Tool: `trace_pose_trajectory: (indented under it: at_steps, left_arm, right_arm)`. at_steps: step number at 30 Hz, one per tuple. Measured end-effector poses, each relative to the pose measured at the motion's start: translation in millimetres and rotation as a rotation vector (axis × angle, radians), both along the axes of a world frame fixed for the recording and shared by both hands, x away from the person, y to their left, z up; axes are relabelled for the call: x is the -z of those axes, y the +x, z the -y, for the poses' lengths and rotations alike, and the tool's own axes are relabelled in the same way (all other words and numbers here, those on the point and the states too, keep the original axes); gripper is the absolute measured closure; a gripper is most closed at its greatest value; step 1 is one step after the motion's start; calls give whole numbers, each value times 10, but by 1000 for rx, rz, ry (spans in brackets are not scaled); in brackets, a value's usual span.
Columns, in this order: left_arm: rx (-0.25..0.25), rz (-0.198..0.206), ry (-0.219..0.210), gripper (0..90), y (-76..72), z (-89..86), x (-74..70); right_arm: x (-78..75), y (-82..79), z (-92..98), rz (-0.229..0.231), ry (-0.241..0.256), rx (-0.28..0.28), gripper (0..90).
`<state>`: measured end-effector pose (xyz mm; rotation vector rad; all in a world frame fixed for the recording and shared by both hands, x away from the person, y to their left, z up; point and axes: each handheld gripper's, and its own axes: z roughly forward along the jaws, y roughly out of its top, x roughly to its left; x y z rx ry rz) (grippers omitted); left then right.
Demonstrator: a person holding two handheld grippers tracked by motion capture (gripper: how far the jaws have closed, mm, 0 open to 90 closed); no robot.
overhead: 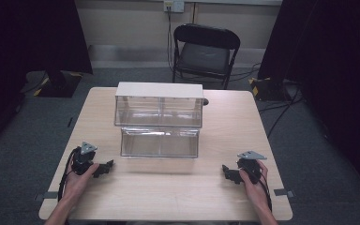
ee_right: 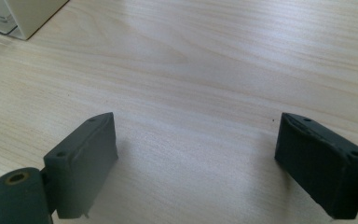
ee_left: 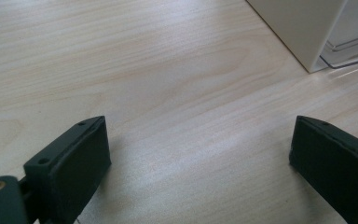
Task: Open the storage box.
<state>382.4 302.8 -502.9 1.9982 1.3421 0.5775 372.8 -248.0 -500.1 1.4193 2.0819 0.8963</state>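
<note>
Left tongs (overhead: 107, 167) and right tongs (overhead: 226, 171) both wide open, nothing gripped, resting low on tabletop (overhead: 178, 192). Clear drawer box (overhead: 159, 118) sits mid-tabletop between them, further back, bottom drawer (overhead: 160, 142) pulled out a bit.

two claws (overhead: 107, 168) (overhead: 227, 172), two clear drawers (overhead: 159, 142)

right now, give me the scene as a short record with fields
table: light wood
drawer unit: clear, white top, mid table
lower drawer: pulled out toward the person
left gripper: open, on the table, apart from the unit
right gripper: open, on the table, apart from the unit
chair: black, behind the table
</note>
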Motion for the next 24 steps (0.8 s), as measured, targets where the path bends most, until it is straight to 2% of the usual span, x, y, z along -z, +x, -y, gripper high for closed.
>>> trace_pose_trajectory:
  at_steps: [8,15,19,24]
  left_arm:
    - [1,-15,-8,70,-7,19,-18]
    - [23,-33,-3,161,-19,27,-62]
    - [24,-42,-15,169,-27,39,-75]
    - [47,-44,-42,171,-34,53,-97]
  right_arm:
    - [0,-1,-1,0,0,1,120]
    - [0,-1,0,0,0,1,120]
    - [0,-1,-1,0,0,1,120]
    - [0,-1,-1,0,0,1,120]
